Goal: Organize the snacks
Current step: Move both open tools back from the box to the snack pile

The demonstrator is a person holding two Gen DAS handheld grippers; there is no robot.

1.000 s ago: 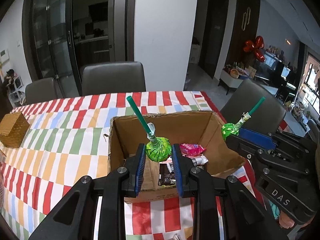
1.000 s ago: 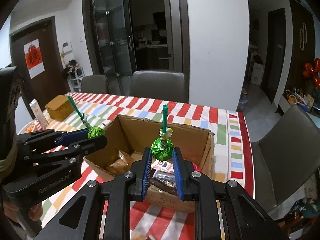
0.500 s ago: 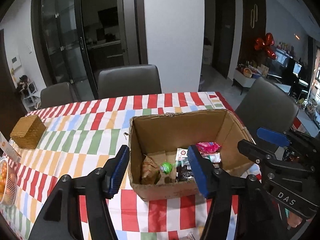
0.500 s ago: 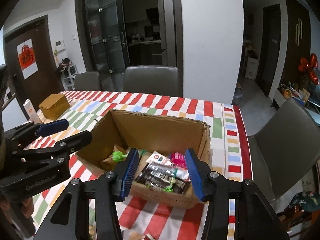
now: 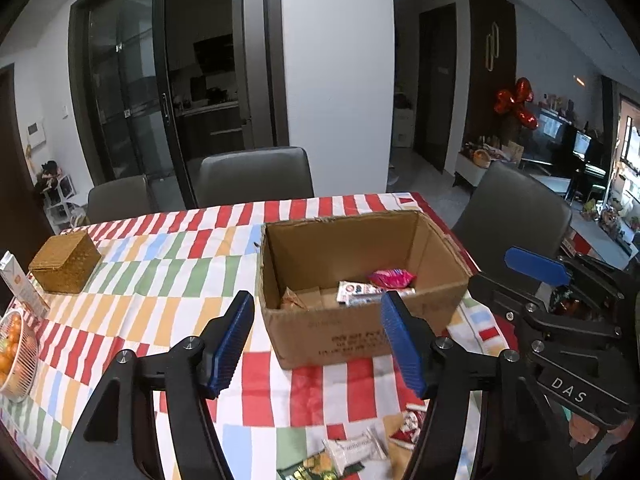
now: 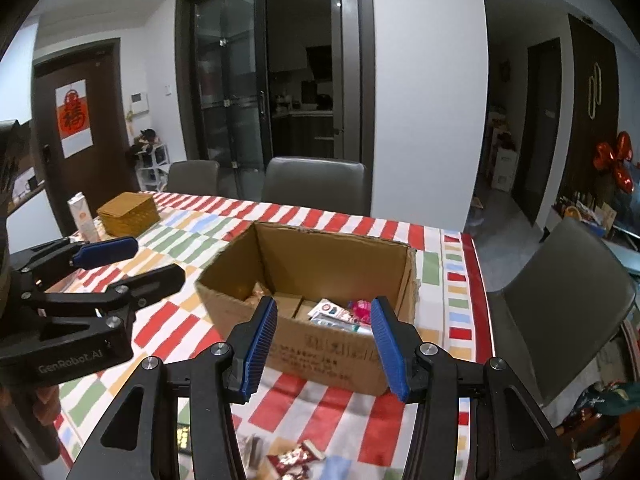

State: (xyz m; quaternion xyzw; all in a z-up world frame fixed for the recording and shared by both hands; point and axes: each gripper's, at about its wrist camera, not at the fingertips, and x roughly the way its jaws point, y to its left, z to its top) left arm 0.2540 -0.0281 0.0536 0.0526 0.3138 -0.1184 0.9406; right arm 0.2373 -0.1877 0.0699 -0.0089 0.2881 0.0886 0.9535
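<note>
We held the left gripper (image 5: 318, 336) and the right gripper (image 6: 324, 346) above the striped tablecloth (image 5: 160, 264), both with jaws spread wide and holding nothing. The near wall of the cardboard box (image 5: 352, 332) hid most of its floor from us; beyond the jaws we could make out only a pink packet (image 5: 391, 278), a white wrapper (image 5: 356, 289) and a brown packet (image 5: 294, 301) lying inside. More loose snacks (image 5: 356, 450) lay on the cloth below and behind the left jaws, cut off by the frame edge and partly blocked by the gripper's body, their labels unreadable. Far to the left of the jaws stood a woven basket (image 5: 64, 262), a carton (image 5: 22, 284) and a bowl of oranges (image 5: 14, 348), half out of view.
</note>
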